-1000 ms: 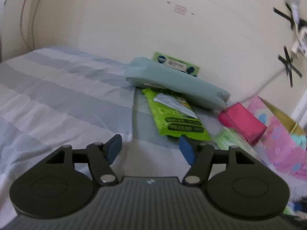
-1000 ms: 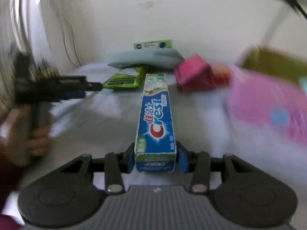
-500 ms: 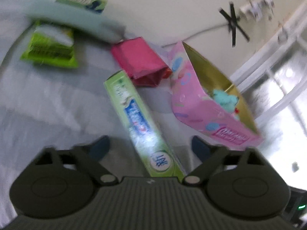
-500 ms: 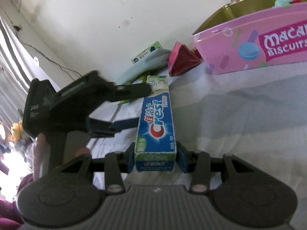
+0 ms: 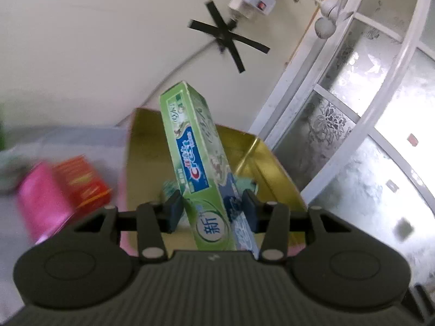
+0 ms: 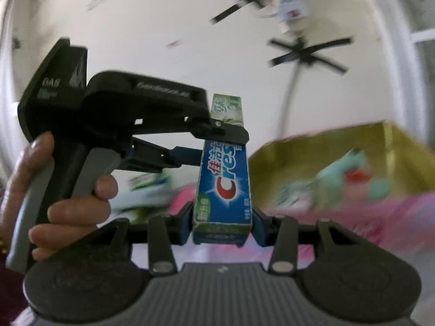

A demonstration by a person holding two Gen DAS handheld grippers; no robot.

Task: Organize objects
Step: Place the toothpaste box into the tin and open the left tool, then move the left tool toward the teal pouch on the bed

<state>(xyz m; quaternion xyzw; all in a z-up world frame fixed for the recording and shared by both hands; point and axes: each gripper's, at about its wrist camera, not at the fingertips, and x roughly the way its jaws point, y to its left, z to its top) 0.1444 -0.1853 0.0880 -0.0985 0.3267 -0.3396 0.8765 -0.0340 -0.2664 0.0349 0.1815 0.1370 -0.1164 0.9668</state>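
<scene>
The fingers of the right gripper are clamped on the near end of a toothpaste box, one blue pad pressed against each long side, so the box points straight away from the camera with its blue printed face up. Farther along the same box, the left gripper reaches in from the left of the right wrist view, and its fingers sit above and below the box's middle part. In the left wrist view the fingers of the left gripper bracket the toothpaste box; the left pad touches the green side, while the right pad lies close against the box's other side, though whether it presses firmly cannot be told. The box is held in the air by both grippers, tilted up, its far end rising in front of the pale wall. Below and behind it stands an open pink tin with a gold inside, where a blurred teal toy lies. To the left of the tin, a pink packet and a red box rest on the bedsheet. A person's hand grips the left gripper's handle, with a finger on its trigger. On the wall, black tape forms a cross over a white cable, and a frosted window fills the right side.
</scene>
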